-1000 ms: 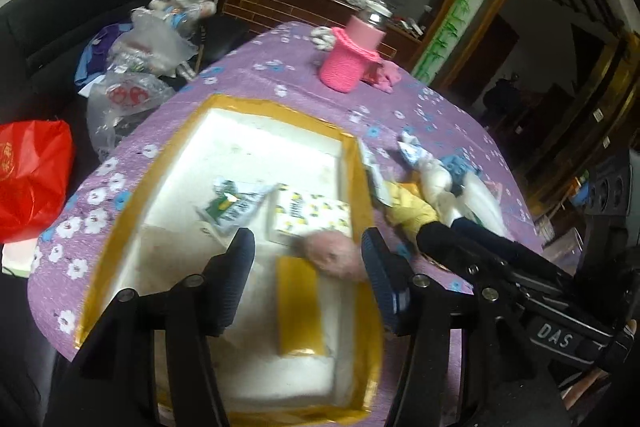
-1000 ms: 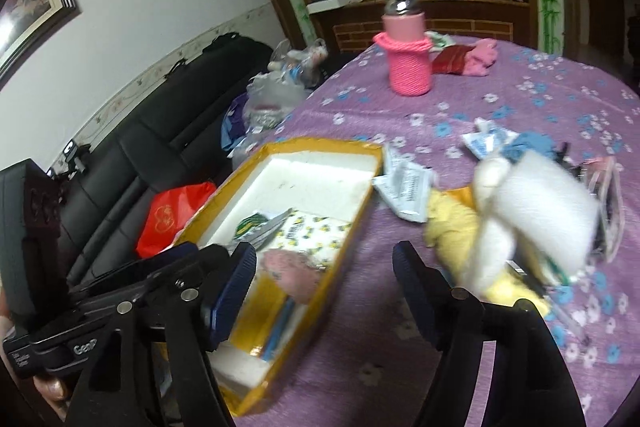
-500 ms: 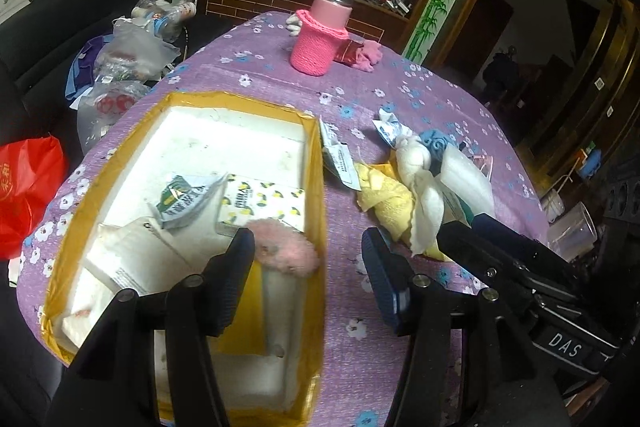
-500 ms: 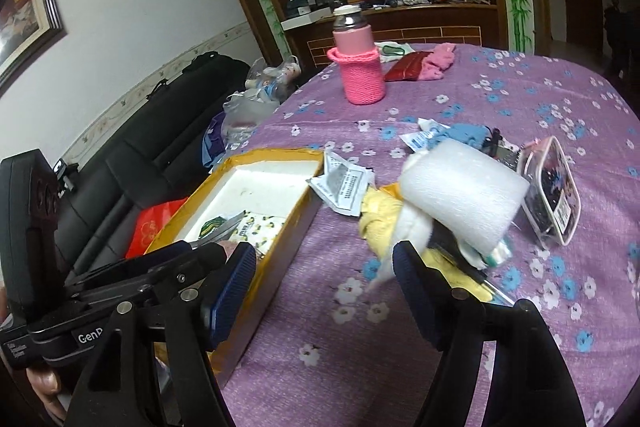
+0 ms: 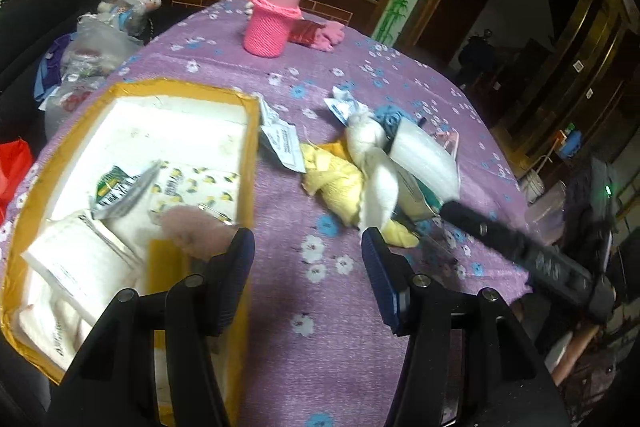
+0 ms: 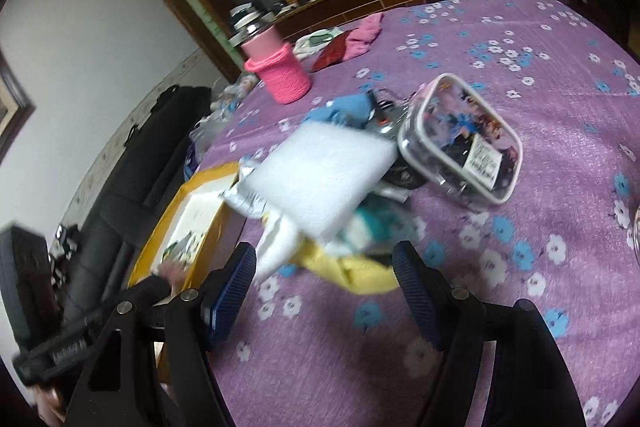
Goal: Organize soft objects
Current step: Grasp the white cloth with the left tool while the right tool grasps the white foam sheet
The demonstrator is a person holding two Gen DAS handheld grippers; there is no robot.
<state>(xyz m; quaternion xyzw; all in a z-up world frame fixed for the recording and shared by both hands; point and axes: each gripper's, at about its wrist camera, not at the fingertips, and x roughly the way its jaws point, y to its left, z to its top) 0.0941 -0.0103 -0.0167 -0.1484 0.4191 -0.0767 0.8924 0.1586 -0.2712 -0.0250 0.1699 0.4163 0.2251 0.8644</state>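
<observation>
A yellow-rimmed white foam box (image 5: 248, 131) (image 6: 188, 195) sits on the purple flowered table and holds tissue packs and a pink fluffy ball (image 5: 196, 235). To its right lies a pile of soft things: a yellow cloth (image 5: 336, 183) (image 6: 360, 275), a white stuffed piece (image 5: 376, 179), a white foam block (image 5: 424, 159) (image 6: 320, 175) and a blue cloth (image 6: 344, 107). My left gripper (image 5: 308, 259) is open over bare tablecloth beside the box's right wall. My right gripper (image 6: 324, 283) is open just short of the pile, nothing between its fingers.
A pink knitted bottle (image 5: 276, 15) (image 6: 276, 67) and red and pink cloths (image 5: 320, 33) stand at the table's far side. A clear lidded case (image 6: 460, 143) lies right of the pile. Plastic bags and a black sofa (image 5: 48, 27) are on the left.
My left gripper has shifted right, from over the box to the tablecloth beside it. My right gripper has swung right and rolled, so the pile now lies straight ahead of it.
</observation>
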